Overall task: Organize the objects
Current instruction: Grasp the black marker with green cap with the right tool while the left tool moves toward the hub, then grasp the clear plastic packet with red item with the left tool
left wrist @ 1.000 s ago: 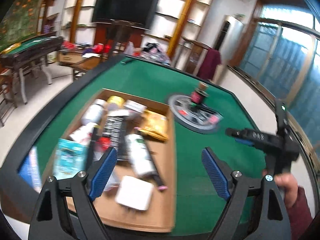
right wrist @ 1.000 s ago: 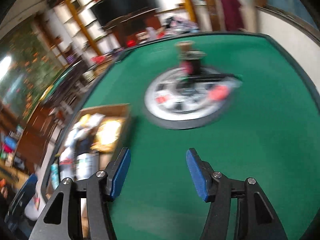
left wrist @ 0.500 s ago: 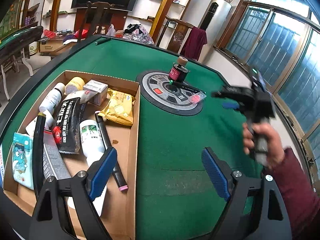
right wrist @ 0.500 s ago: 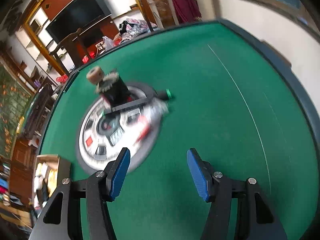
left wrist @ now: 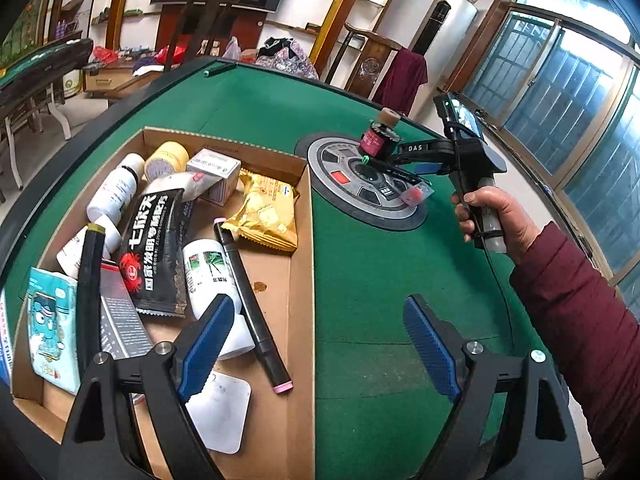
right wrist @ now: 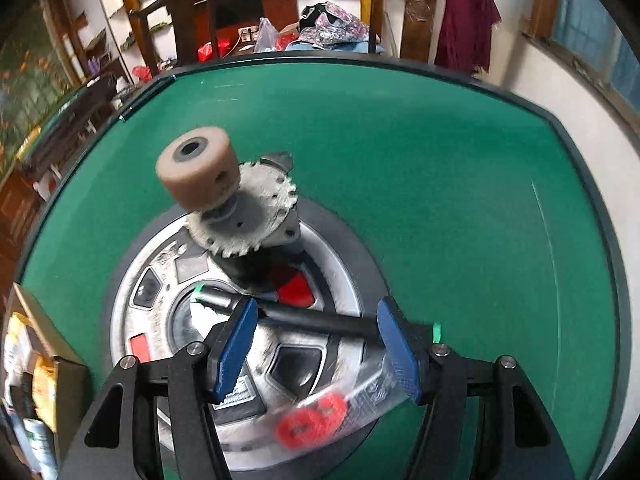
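The right tool [right wrist: 316,344] is opening over a black marker [right wrist: 312,320] lying on the green bench's [right wrist: 440,184] round panel [right wrist: 344,276]; the left tool [left wrist: 320,340] is gaping empty beside the cardboard box [left wrist: 302,280]

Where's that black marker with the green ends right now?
The marker lies across the round grey panel mid-table, just below the cork-topped gear piece, between the opening right gripper's jaws.

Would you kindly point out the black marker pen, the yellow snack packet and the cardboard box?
black marker pen [right wrist: 316,320], right wrist view, middle of its barrel.
yellow snack packet [left wrist: 266,210], left wrist view, centre of the wrapper.
cardboard box [left wrist: 302,264], left wrist view, right-hand wall.
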Demonstrator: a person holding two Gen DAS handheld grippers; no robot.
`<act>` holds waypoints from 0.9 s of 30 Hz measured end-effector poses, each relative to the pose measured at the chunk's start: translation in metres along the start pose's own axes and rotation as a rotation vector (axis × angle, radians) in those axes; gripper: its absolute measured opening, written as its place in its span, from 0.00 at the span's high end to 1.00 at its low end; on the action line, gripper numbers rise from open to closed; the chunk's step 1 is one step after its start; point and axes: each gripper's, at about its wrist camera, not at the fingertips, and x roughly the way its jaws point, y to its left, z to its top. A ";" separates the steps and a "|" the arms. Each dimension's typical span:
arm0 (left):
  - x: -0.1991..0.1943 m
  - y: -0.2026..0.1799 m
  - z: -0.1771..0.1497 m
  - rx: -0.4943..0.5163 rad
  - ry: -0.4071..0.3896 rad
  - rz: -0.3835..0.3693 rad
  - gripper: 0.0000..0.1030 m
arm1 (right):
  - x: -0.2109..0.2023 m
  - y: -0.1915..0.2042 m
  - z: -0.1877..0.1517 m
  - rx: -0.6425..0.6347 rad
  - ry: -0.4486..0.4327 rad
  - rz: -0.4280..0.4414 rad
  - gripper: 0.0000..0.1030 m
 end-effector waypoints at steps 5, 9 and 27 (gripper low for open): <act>0.010 -0.002 -0.001 -0.007 0.026 -0.020 0.17 | 0.009 0.014 -0.014 -0.073 0.108 0.104 0.37; 0.013 -0.007 0.000 0.005 0.030 -0.027 0.17 | 0.002 0.038 -0.035 -0.145 0.107 0.042 0.58; -0.012 -0.035 0.006 0.046 -0.041 0.026 0.17 | -0.052 -0.064 -0.144 0.147 0.050 -0.008 0.84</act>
